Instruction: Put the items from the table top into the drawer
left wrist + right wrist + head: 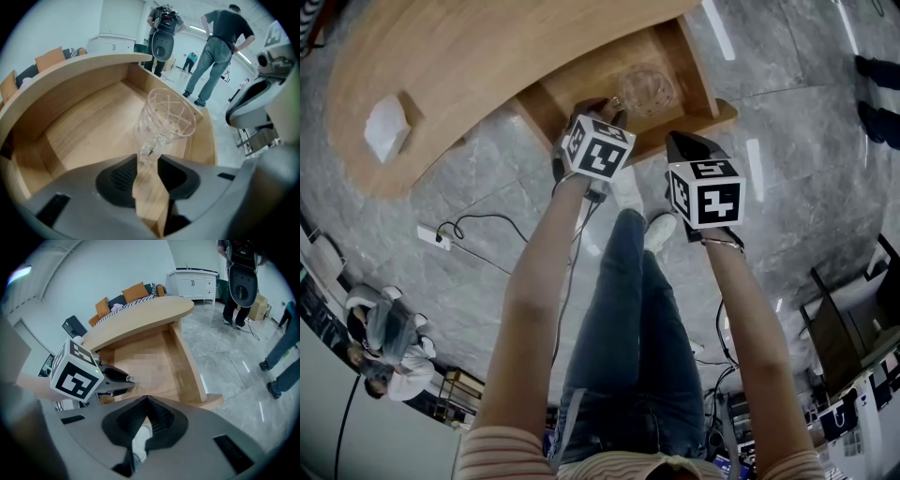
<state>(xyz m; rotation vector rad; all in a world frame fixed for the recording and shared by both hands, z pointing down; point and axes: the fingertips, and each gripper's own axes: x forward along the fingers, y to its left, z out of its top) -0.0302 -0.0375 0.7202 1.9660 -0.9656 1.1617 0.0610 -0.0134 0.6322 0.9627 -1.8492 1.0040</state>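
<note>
A: Count of grippers?
B: Two, one per hand. The left gripper [615, 105] is over the drawer [701, 70]. The right gripper [673, 139] is just beside it, at the drawer's front edge. Each carries one marker cube.

A: Left jaws?
B: Apart, and the pads press on nothing. In the left gripper view the glass [165, 118] sits just past the tips, stem end toward the gap and bowl away from it.

A: Glasses, how many?
B: One. It is inside the drawer, on the wooden bottom near the right wall. I cannot tell whether it stands or leans.

A: Right jaws?
B: The tips meet and hold nothing. Through the slit behind them I only see floor and a white shoe [139, 439].

A: Anything left on the table top [441, 56]?
B: One white item [386, 127] near the left end, well apart from the drawer. It is too small to tell what it is.

A: Drawers open?
B: One, pulled out from under the table top.

A: Others in the room?
B: The left gripper view shows two standing beyond the drawer, one in a dark shirt [226, 40] and one with a pack [162, 33]. There is one power strip [431, 236] on the floor.
</note>
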